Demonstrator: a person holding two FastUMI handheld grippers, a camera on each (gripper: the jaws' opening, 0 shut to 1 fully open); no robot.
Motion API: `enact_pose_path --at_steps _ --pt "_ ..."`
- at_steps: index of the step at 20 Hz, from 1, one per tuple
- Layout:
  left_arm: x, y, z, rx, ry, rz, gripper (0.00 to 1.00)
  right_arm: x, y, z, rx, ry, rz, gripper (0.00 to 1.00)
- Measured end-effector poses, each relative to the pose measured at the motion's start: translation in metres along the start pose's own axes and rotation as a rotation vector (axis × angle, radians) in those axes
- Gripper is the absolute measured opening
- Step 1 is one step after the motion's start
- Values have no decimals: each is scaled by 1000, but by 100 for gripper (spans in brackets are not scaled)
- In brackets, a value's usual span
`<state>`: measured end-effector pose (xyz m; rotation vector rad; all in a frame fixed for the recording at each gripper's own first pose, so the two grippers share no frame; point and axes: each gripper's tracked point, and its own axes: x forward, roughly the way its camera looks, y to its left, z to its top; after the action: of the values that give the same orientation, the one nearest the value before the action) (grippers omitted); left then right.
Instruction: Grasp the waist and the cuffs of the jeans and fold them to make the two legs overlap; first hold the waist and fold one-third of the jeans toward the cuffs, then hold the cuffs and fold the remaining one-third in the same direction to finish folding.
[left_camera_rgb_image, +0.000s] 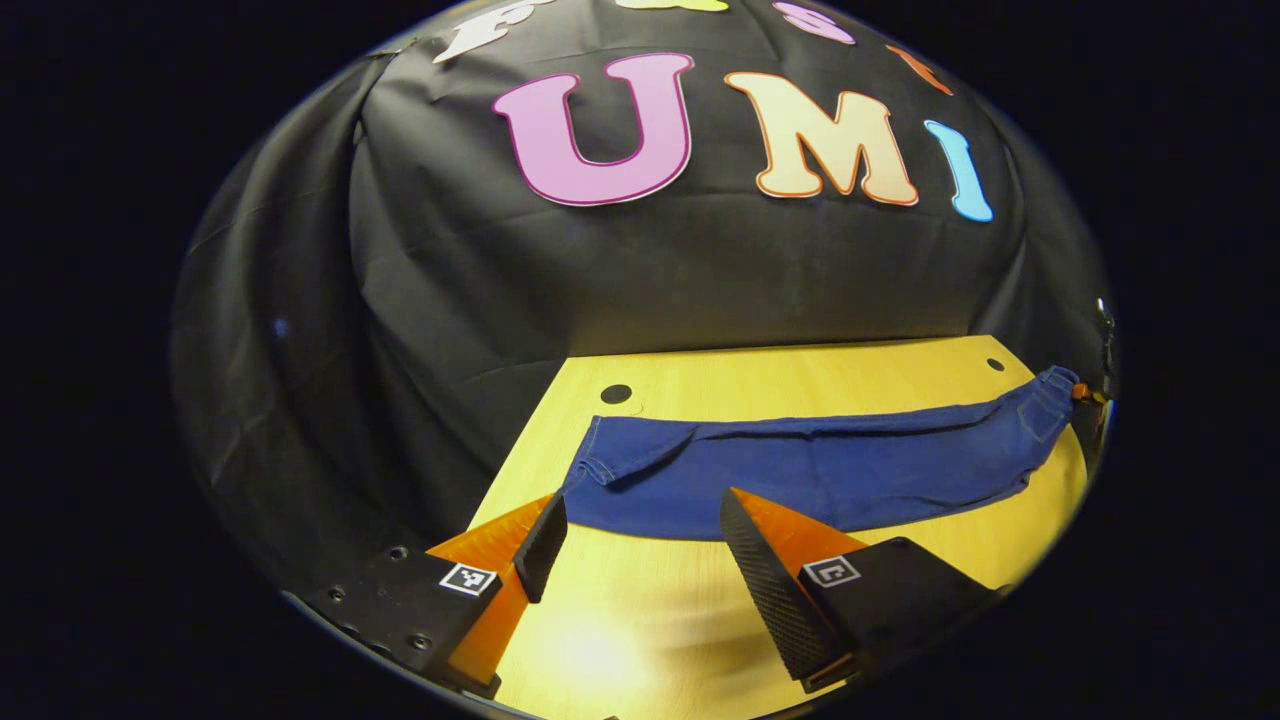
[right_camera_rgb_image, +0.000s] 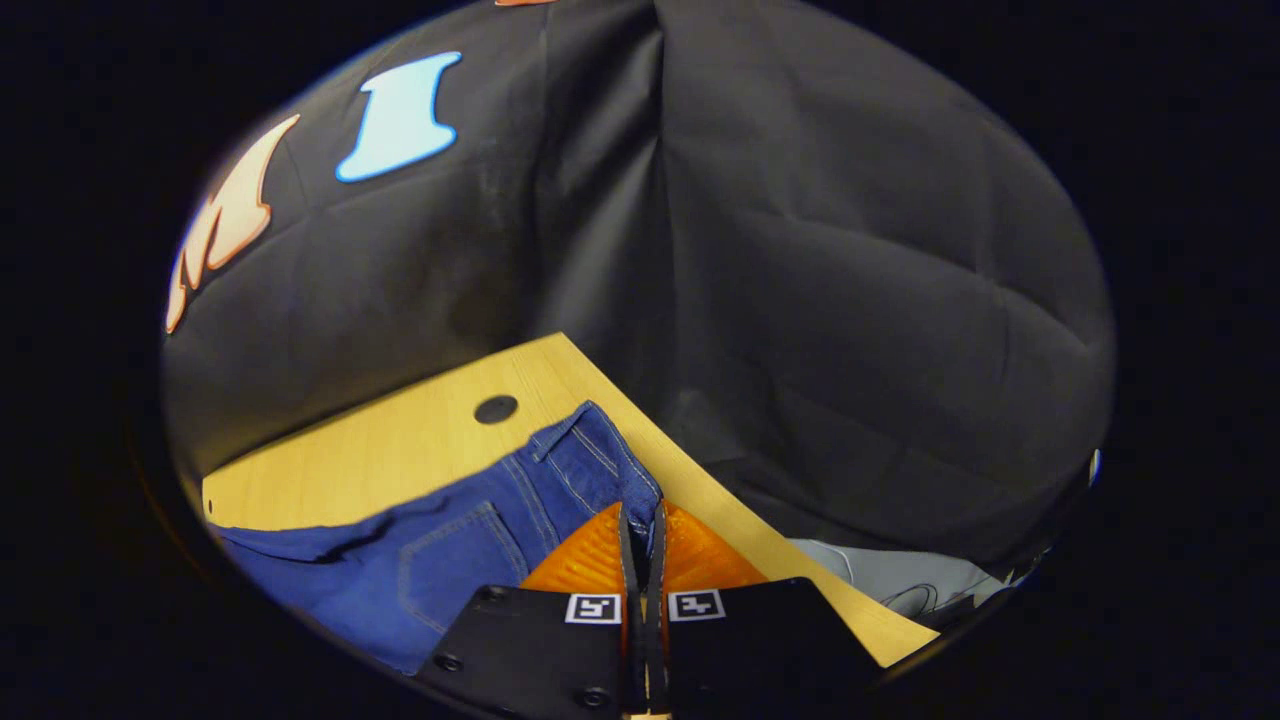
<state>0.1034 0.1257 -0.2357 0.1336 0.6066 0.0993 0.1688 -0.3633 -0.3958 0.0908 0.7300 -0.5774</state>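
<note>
Jeans (left_camera_rgb_image: 800, 470) lie stretched out flat on the wooden table (left_camera_rgb_image: 760, 380), already narrowed to a single long strip, so the two legs look to be overlapped, though from here I cannot see whether the edges match. That first step seems done. Neither of the thirds has been folded yet: the strip is still at full length.

Seen from the left gripper (left_camera_rgb_image: 640, 530), the strip runs crosswise just ahead of its fingertips, the cuffs (left_camera_rgb_image: 600, 468) to the near left and the waist (left_camera_rgb_image: 1050, 400) far off to the right. This gripper stands with its fingers wide apart, nothing between them, poised just short of the cuff end.

In the right gripper view, the right gripper (right_camera_rgb_image: 642, 530) has its fingers pressed together on the waist (right_camera_rgb_image: 590, 450), denim pinched between them right at the table's corner. The pocket and seams trail away to its left.

What is left, I judge, is the waist fold toward the cuffs, then the cuff fold.
</note>
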Motion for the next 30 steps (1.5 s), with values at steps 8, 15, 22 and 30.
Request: enact_pose_path --at_steps 8,15,22,30 --pt "27 28 5 -31 1 -57 95 -104 49 86 -68 -220 218 3" --pt "49 61 -8 -26 39 -111 96 -106 49 79 -80 -252 390 3" --pt "77 93 -21 -5 74 -154 96 -92 50 70 -58 -165 555 3" --pt "122 104 -33 2 94 -217 96 -82 46 74 -50 32 642 3"
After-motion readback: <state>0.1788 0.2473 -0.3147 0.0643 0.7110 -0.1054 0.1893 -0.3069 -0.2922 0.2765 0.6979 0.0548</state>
